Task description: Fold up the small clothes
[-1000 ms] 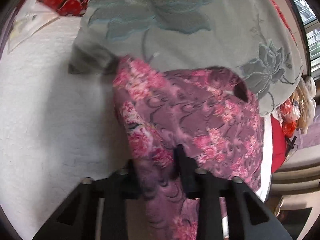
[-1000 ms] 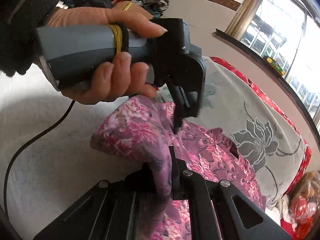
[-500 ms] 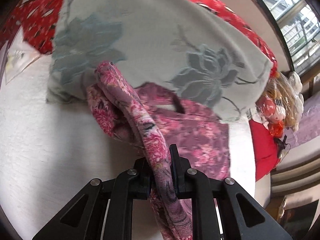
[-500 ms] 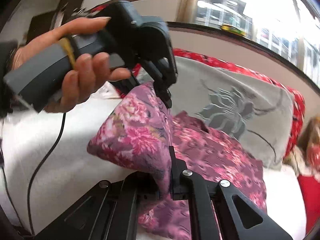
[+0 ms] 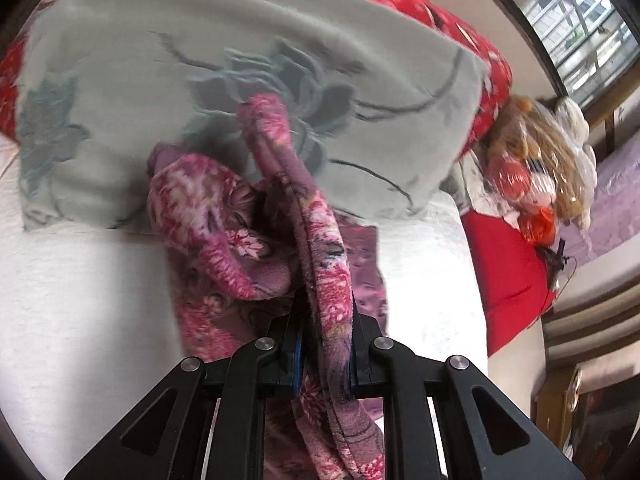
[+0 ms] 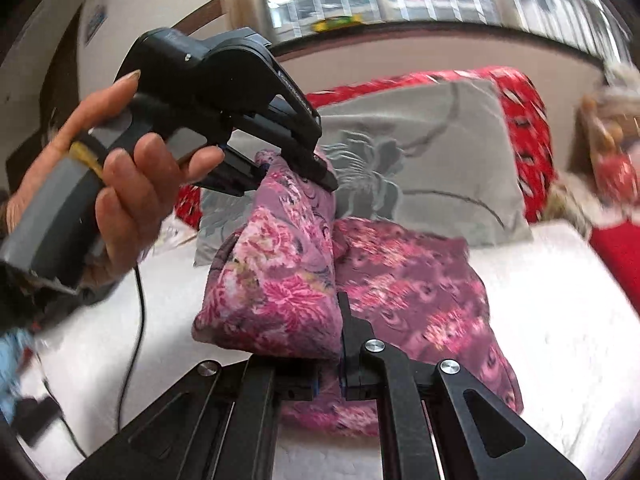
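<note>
A pink and purple floral garment [image 6: 404, 280] lies partly on the white bed cover [image 6: 540, 320], one edge lifted into a standing fold. My right gripper [image 6: 330, 332] is shut on the near end of that raised edge. A hand [image 6: 132, 200] holds my left gripper [image 6: 298, 172], which pinches the far end of the same edge in front of the grey pillow [image 6: 424, 140]. In the left wrist view my left gripper [image 5: 326, 312] is shut on a thick hem of the garment [image 5: 208, 208], which bunches up ahead of it.
The grey flower-embroidered pillow [image 5: 248, 40] leans on a red patterned blanket [image 5: 420, 4] at the bed's head. A wrapped doll [image 5: 536, 160] and a red cushion [image 5: 508, 280] sit past the bed's right edge. A black cable [image 6: 138, 320] trails over the cover at left.
Both grippers have risen and carried the garment's held edge toward the pillow. The cloth now stands in a taller fold, and the right view has rolled toward level.
</note>
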